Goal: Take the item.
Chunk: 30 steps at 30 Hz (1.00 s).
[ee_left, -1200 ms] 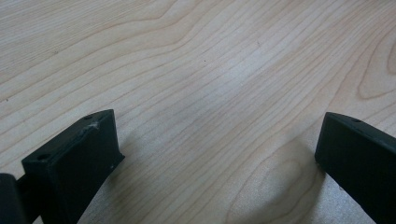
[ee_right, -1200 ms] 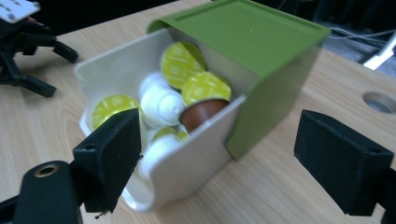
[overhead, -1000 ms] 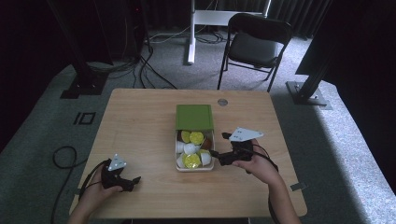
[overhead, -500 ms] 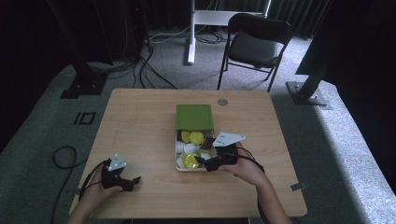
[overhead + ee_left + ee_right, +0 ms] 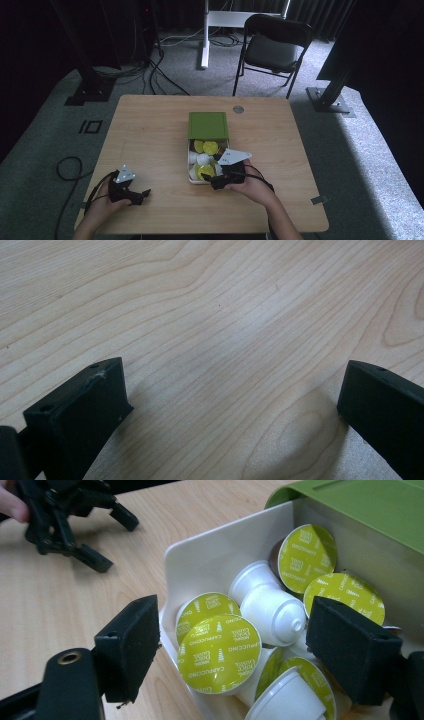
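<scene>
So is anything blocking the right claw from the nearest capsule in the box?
Nothing visible does. The right claw has just been closing, its jaws straddling the capsule without touching it, one jaw outside the white box wall.

From my right gripper point(image 5: 232, 655) view, the capsule point(image 5: 290, 702) below the fingers is cut by the bottom edge, and the right finger point(image 5: 352, 647) hides part of another capsule point(image 5: 342, 592); I cannot read their small print.
</scene>
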Available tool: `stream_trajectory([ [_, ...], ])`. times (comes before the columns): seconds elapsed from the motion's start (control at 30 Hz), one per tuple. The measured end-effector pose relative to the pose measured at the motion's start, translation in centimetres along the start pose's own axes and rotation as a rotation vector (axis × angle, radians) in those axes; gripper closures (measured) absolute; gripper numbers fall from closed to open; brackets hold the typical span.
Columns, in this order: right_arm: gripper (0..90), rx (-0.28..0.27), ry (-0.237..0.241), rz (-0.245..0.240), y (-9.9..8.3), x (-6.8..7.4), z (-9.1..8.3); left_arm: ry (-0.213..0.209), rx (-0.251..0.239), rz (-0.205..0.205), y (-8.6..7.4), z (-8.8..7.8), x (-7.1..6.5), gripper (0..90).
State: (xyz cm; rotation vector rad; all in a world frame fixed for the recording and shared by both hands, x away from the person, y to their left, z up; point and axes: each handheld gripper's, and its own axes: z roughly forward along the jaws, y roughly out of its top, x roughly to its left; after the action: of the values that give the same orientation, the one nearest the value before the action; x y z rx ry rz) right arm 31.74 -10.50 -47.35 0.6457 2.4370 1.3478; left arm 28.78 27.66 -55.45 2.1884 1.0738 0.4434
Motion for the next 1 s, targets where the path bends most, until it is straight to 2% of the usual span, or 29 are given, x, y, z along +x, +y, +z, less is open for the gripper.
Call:
stream_trajectory([
  [0.1, 21.8, 0.012, -0.024, -0.009, -0.2, 0.5, 0.4, 0.0, -0.001, -0.001, 0.0, 0.0, 0.0, 0.7],
  [0.4, 23.1, 0.031, -0.049, 0.003, -1.0, 1.4, 1.4, 0.0, 0.001, 0.002, 0.0, 0.0, 0.0, 0.7],
  [0.73, 29.4, 0.037, -0.141, -0.011, -1.6, 2.4, 2.3, 0.0, 0.0, 0.002, 0.0, 0.0, 0.0, 0.7],
  [0.8, 31.0, 0.051, -0.161, -0.024, -1.6, 2.5, 2.6, 0.0, 0.0, 0.002, 0.0, 0.0, 0.0, 0.7],
  [0.93, 32.4, 0.077, -0.171, -0.03, -1.8, 2.8, 3.2, 0.001, 0.0, 0.001, 0.0, 0.0, 0.0, 0.7],
  [1.0, 33.6, 0.072, -0.178, -0.008, -1.9, 2.7, 3.3, 0.001, 0.001, 0.002, 0.0, 0.0, 0.0, 0.7],
])
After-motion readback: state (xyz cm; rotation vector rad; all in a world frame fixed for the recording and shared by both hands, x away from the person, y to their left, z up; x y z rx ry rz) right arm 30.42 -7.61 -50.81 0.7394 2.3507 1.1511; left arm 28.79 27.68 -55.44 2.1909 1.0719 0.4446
